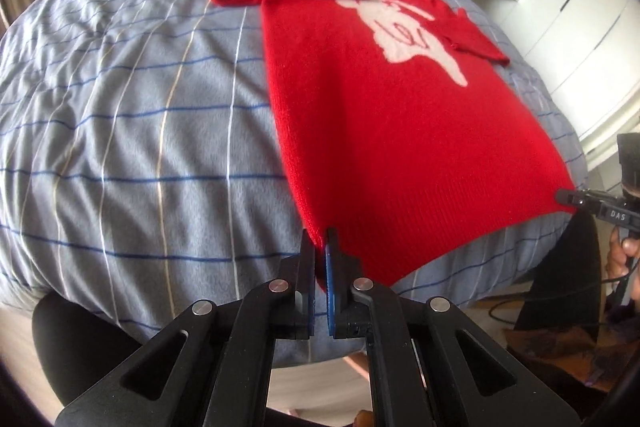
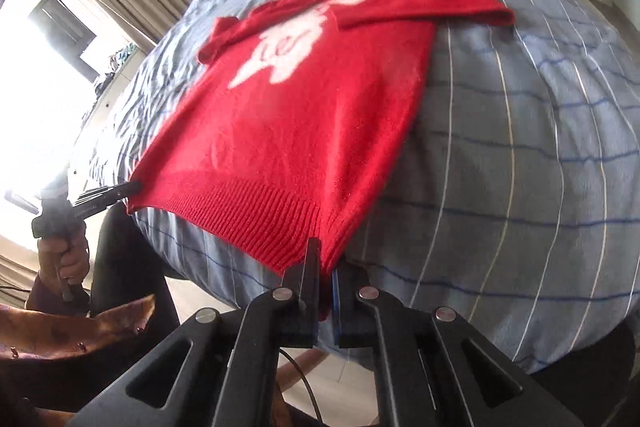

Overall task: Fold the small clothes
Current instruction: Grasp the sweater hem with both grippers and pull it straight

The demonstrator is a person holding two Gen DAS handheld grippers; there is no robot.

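A small red sweater (image 1: 384, 115) with a white figure on its chest lies flat on the bed, hem toward me, sleeves folded across the top. My left gripper (image 1: 320, 241) is shut on the hem's left corner, red knit pinched between its pads. Across the hem in that view, my right gripper (image 1: 568, 195) clamps the other corner. In the right wrist view the same sweater (image 2: 304, 131) runs away from me, and my right gripper (image 2: 326, 255) is shut on the ribbed hem's right corner. My left gripper (image 2: 132, 189) bites the far left corner there.
The bed is covered by a blue-grey checked duvet (image 1: 120, 131) that drops off at the near edge. White cabinets (image 1: 572, 7) stand to the right of the bed. Curtains and a bright window (image 2: 60, 39) lie on the left. A person's hand (image 2: 64, 259) grips the left tool's handle.
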